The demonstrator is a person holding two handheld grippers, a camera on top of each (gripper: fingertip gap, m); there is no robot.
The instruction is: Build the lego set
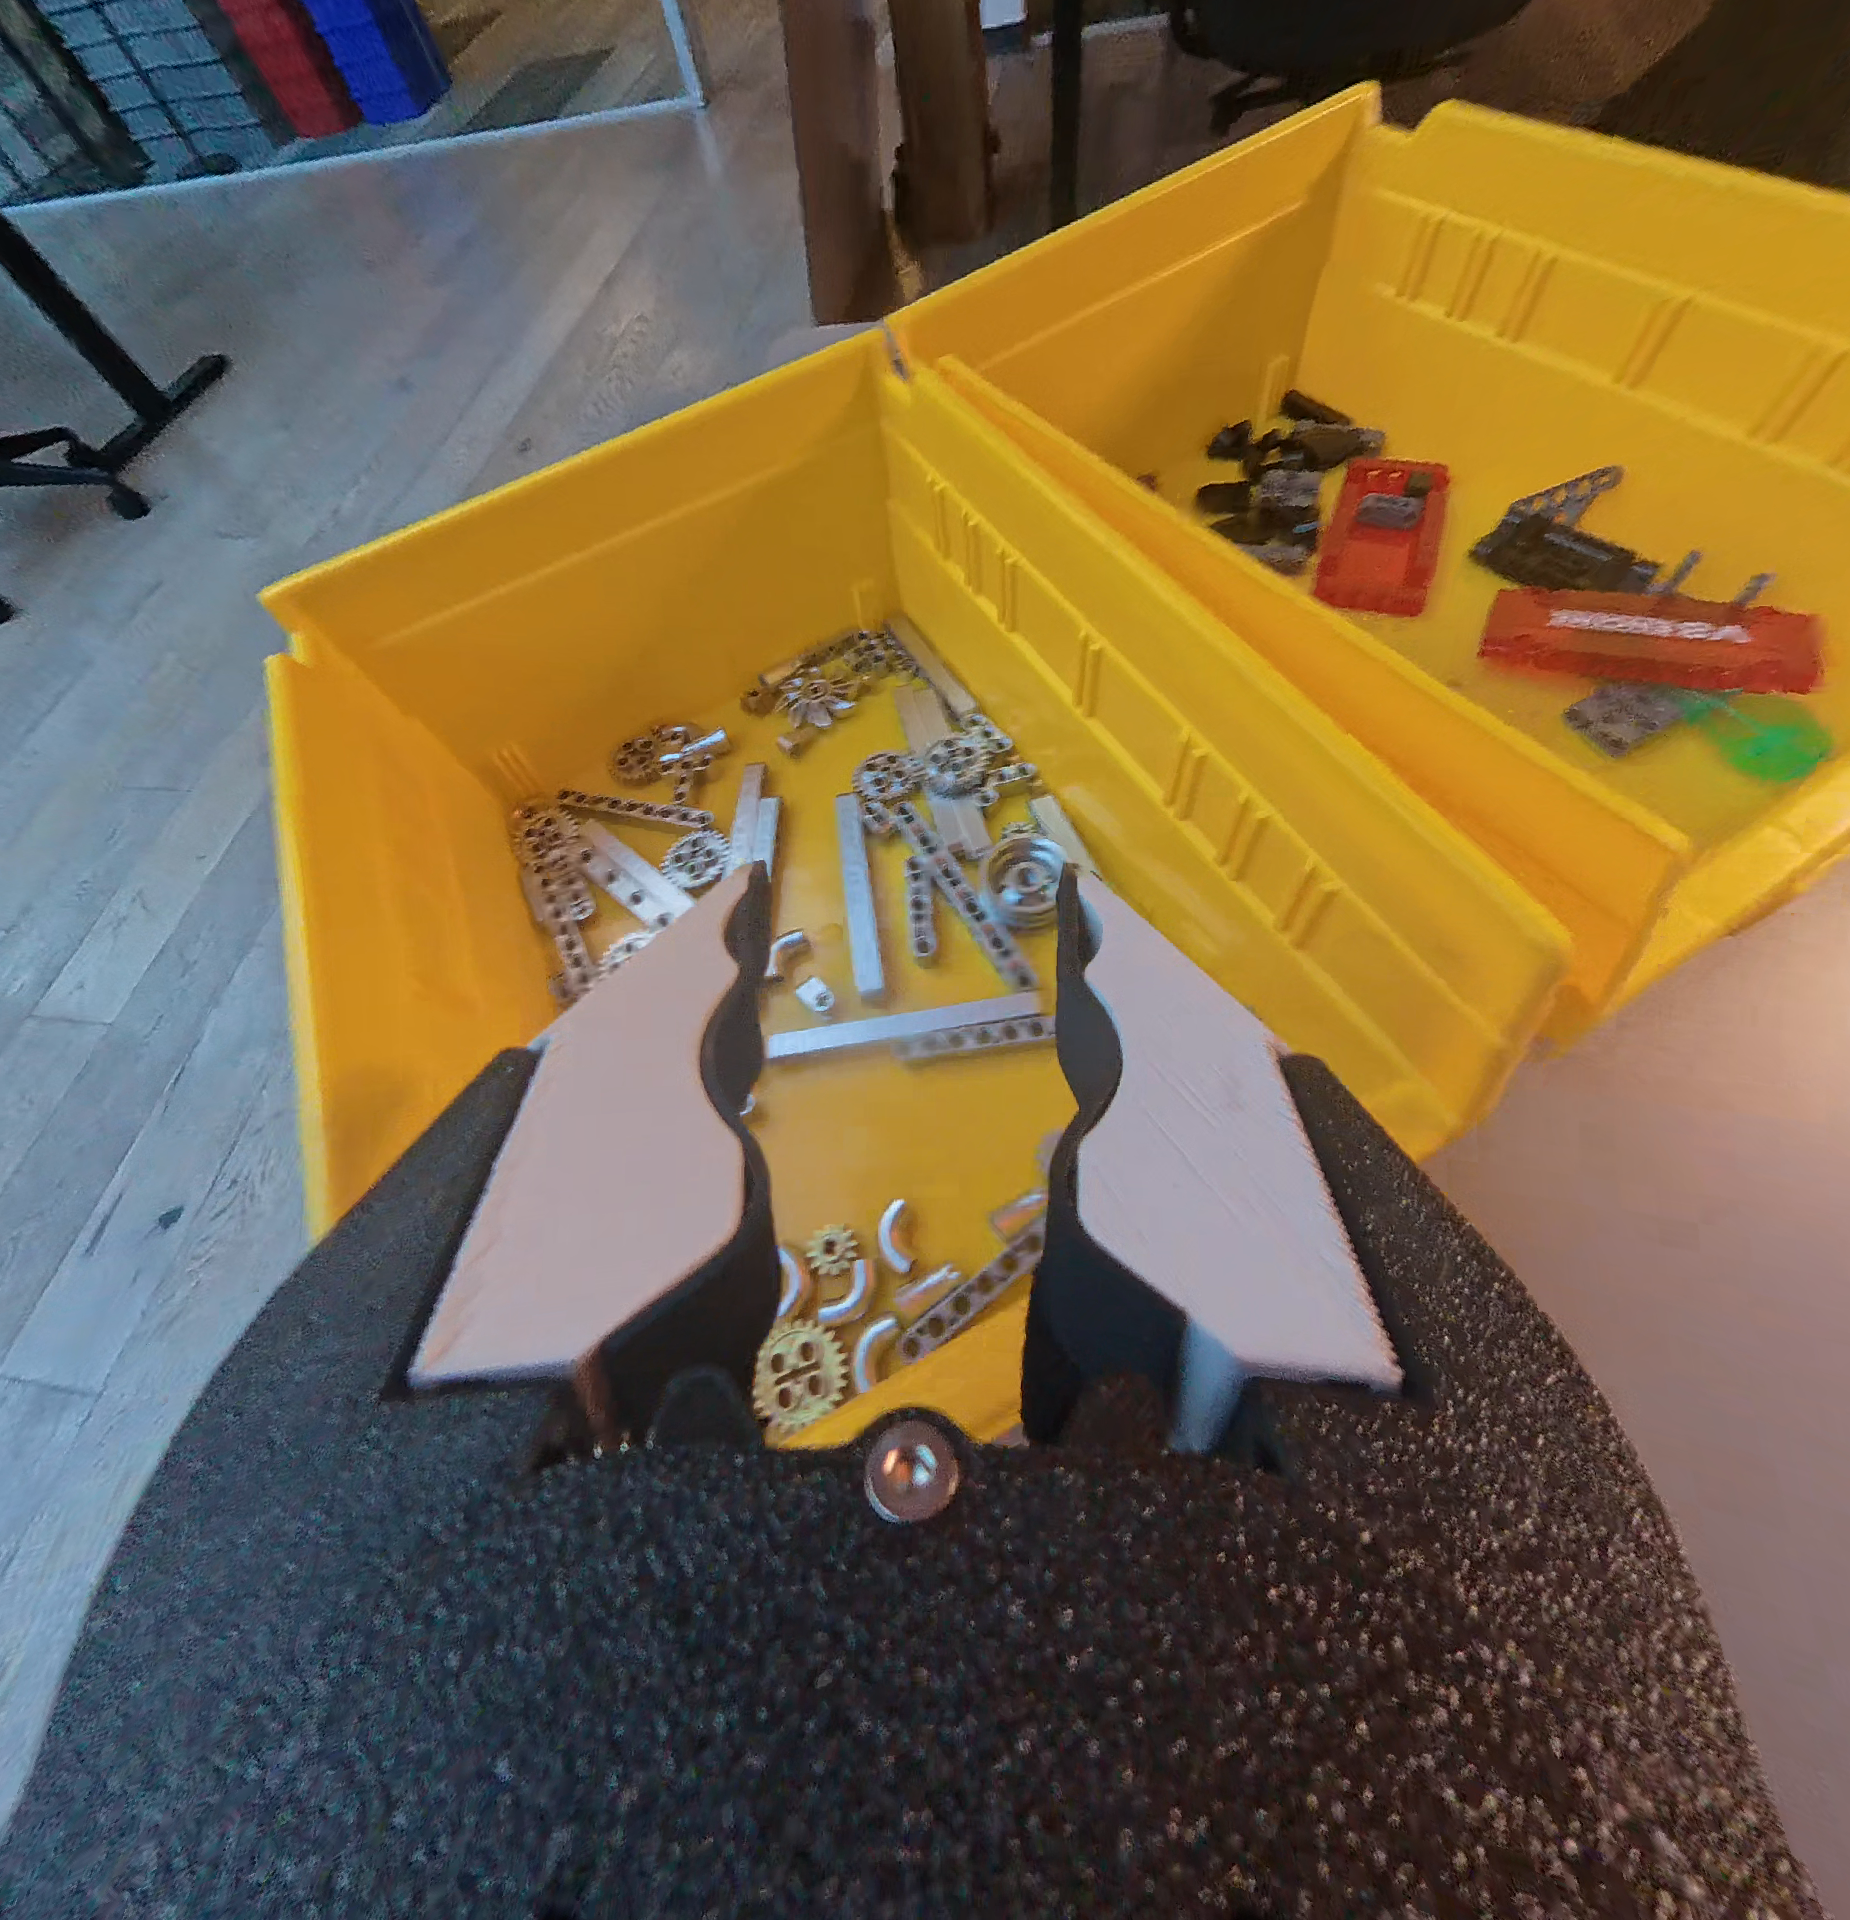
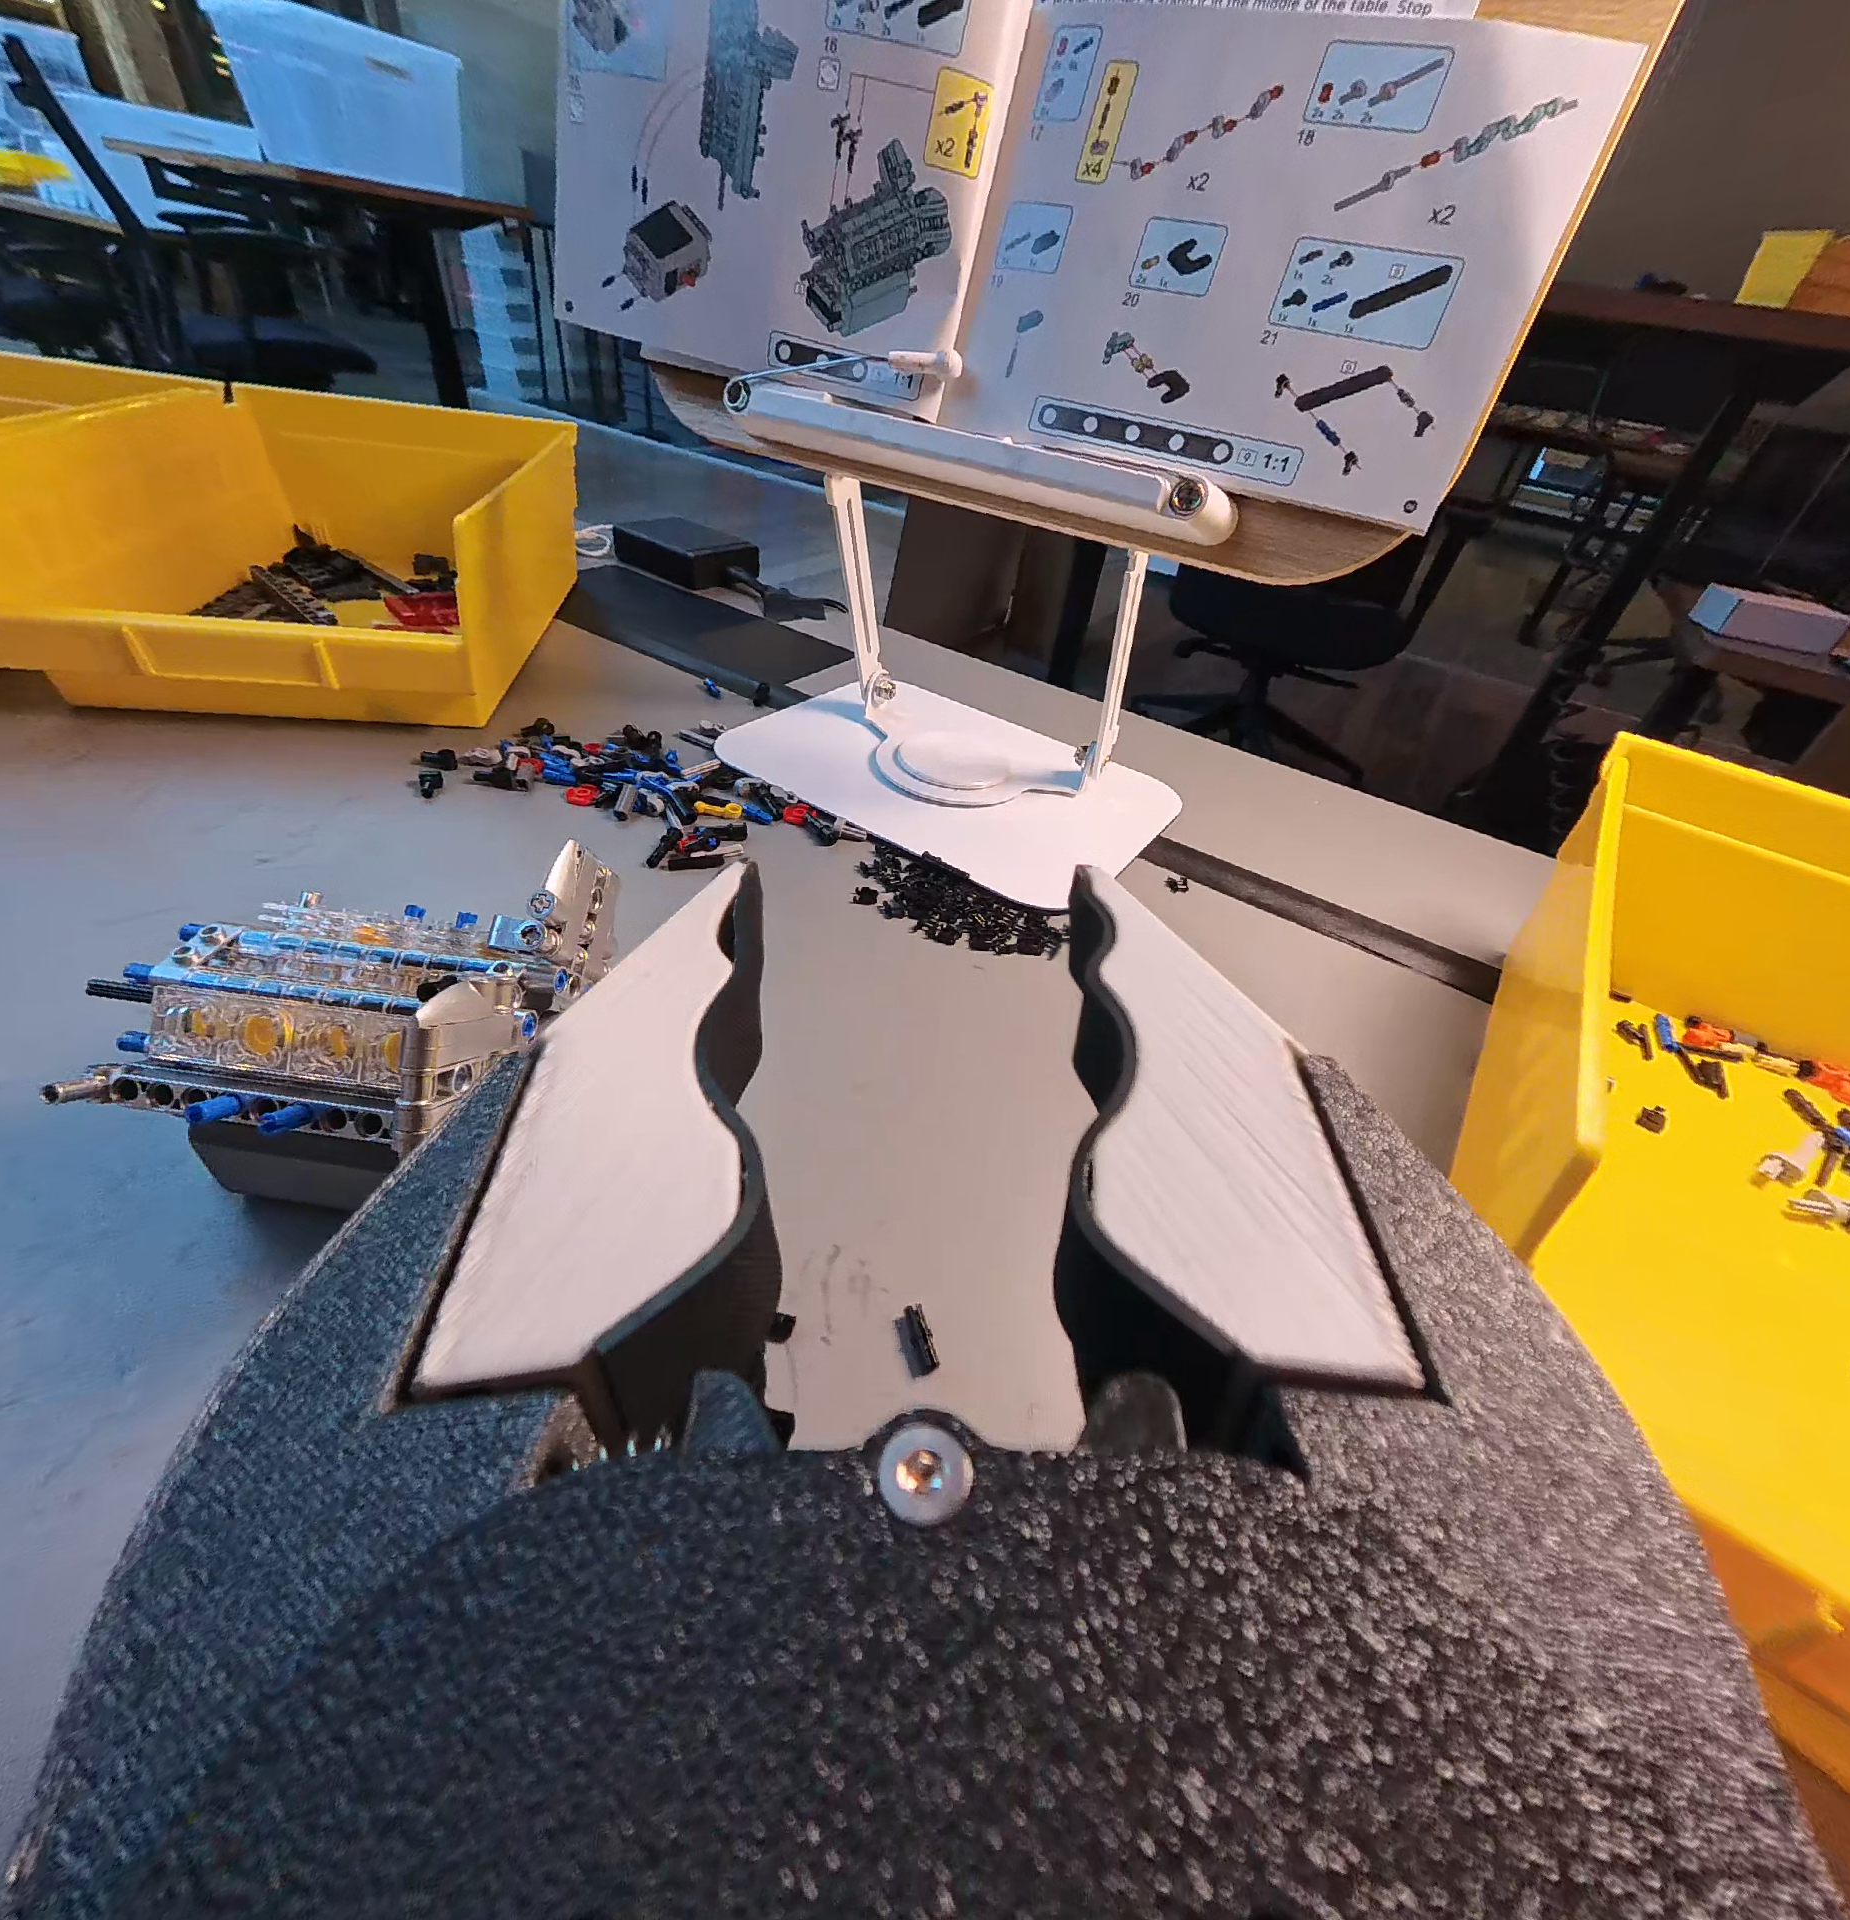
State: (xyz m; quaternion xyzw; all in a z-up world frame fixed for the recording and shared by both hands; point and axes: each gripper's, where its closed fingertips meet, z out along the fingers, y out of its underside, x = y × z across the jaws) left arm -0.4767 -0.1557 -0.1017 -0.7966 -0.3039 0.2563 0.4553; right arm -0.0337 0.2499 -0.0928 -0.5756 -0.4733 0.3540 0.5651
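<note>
Two yellow bins sit side by side at the bench edge in the left wrist view. The left gripper [image 1: 908,883] hangs over the nearer yellow bin [image 1: 609,582], its jaws spread wide with nothing between them. Below lie grey beams and gears [image 1: 755,821], and a small tan gear [image 1: 799,1374] lies near the gripper's base. The second yellow bin [image 1: 1523,301], touching the first, holds dark pieces, two red translucent panels [image 1: 1648,642] and a green translucent piece [image 1: 1778,740].

The right gripper [image 2: 916,883] hovers above the grey bench [image 2: 121,831], its jaws likewise wide apart and empty. Just left of it stands a built grey block model [image 2: 308,1029] with blue pins. Ahead lie a scatter of small coloured pins [image 2: 630,774] and a heap of black pins [image 2: 952,904], the latter against the white base of a stand [image 2: 1004,800] carrying an open instruction booklet [image 2: 1056,208]. A yellow bin of small parts [image 2: 1679,1195] stands at the right; another with dark pieces [image 2: 381,488] stands far left.
</note>
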